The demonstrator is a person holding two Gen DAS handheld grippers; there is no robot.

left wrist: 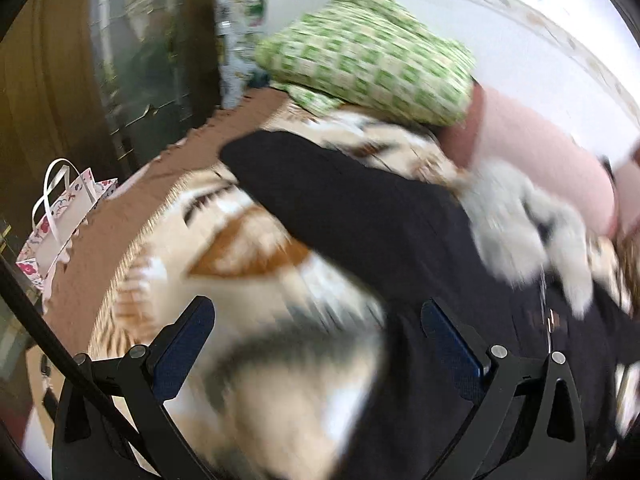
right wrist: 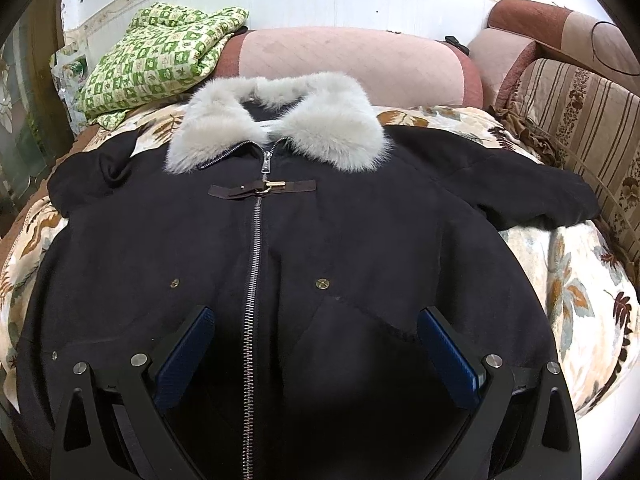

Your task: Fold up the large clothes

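A large black jacket (right wrist: 340, 248) with a pale grey fur collar (right wrist: 280, 124) lies face up, zipped, on a leaf-patterned blanket (right wrist: 580, 292), both sleeves spread out. My right gripper (right wrist: 316, 320) is open and empty, just above the jacket's lower front, astride the zipper. In the blurred left wrist view my left gripper (left wrist: 318, 312) is open and empty over the blanket at the jacket's left edge; the jacket (left wrist: 360, 216) and its left sleeve stretch away ahead, with the collar (left wrist: 516, 224) at the right.
A green checked quilt (right wrist: 160, 60) is piled at the back left beside a pink bolster (right wrist: 352, 64). A striped sofa arm (right wrist: 580, 112) runs along the right. A floral paper bag (left wrist: 60, 216) stands on the floor at the left, near a dark door.
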